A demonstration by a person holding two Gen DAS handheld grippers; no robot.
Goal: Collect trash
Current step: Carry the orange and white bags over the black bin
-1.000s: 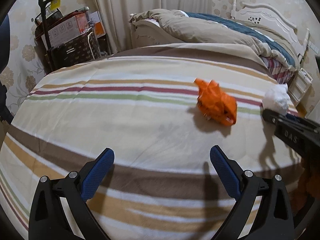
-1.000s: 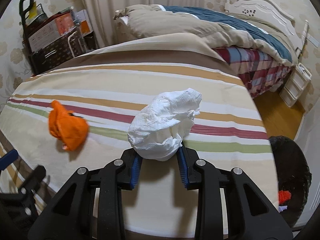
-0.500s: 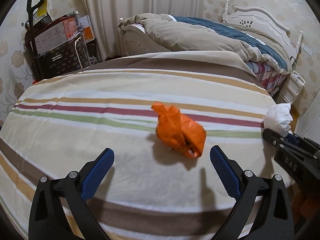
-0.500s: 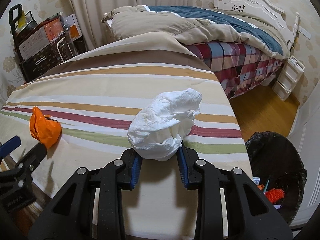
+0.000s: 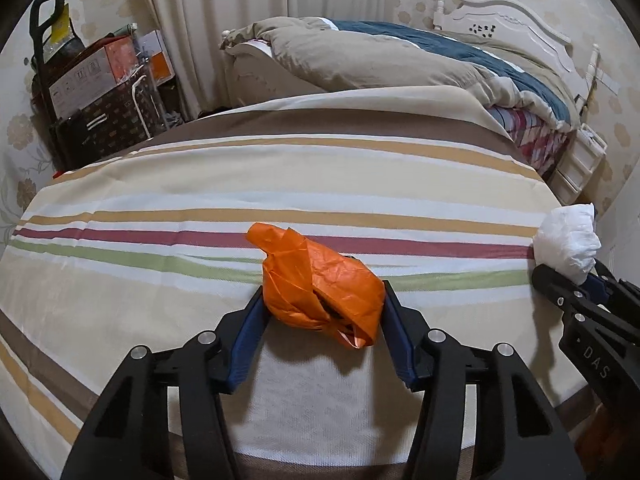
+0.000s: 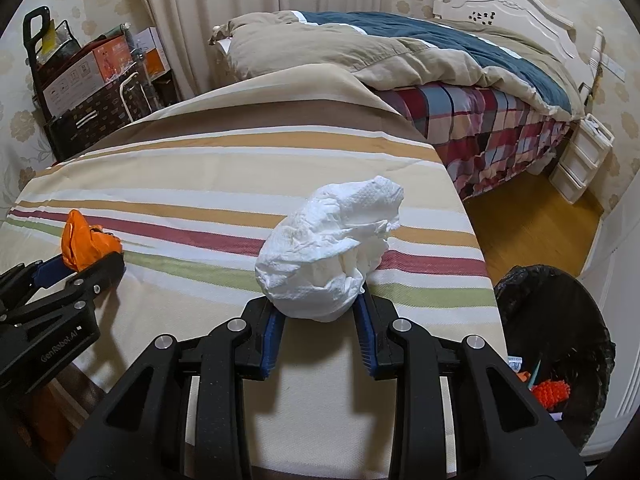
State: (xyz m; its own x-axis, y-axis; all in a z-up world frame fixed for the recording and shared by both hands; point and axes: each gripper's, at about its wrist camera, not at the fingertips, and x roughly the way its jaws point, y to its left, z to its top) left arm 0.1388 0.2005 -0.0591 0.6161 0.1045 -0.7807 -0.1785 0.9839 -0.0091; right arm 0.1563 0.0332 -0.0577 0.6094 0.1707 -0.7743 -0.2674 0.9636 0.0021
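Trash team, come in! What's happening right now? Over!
Left gripper shut on orange bag. Right gripper shut on white tissue wad. Bin at right, path clear.

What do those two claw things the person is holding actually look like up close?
Both are matte black angular frames with silver round screws. The left gripper and right gripper each end in two flat fingers faced with ribbed blue pads. White lettering marks their sides: "GenRobot.AI" on the left, "DAS" on the right. No cables or sleeves show.

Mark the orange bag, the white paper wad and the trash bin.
orange bag [image 5: 320, 284], left wrist view, crumpled middle between the fingers.
white paper wad [image 6: 324, 256], right wrist view, centre of the ball.
trash bin [image 6: 560, 292], right wrist view, black liner's rim.
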